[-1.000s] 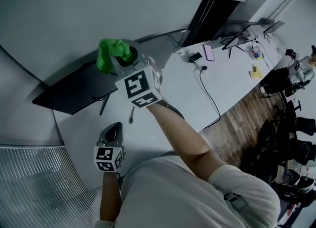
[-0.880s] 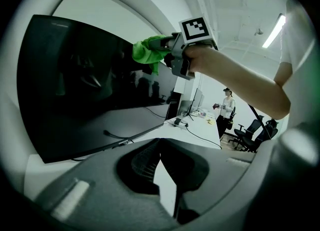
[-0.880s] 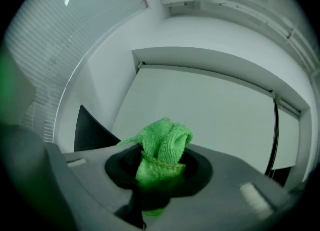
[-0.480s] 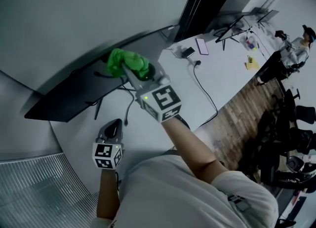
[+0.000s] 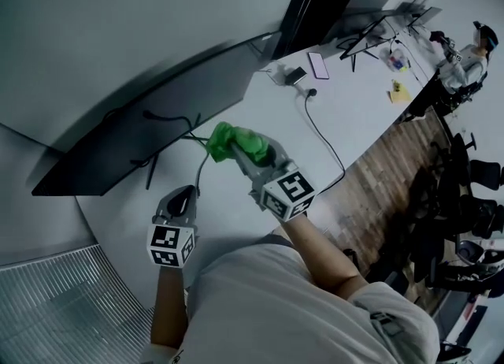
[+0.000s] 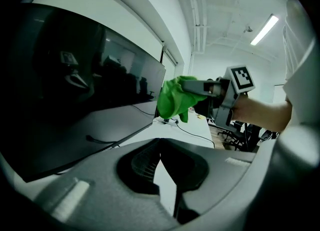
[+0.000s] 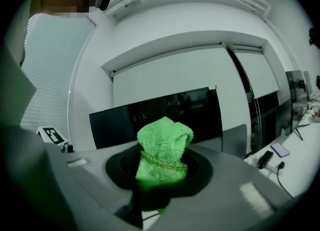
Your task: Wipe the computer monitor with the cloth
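Our right tool (image 5: 242, 152) pinches the bunched green terry cloth (image 7: 164, 147); if we shove the wide black monitor (image 6: 75, 90), it could tip. Our left tool (image 6: 167, 175) is pressed together.

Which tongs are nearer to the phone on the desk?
Right. The right tongs, holding the green cloth, are over the desk toward the phone; the left tongs are farther back, by the person.

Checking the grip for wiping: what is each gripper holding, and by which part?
Right gripper pinches the green terry cloth by its bunched lower part; left gripper, jaws together, holds nothing.
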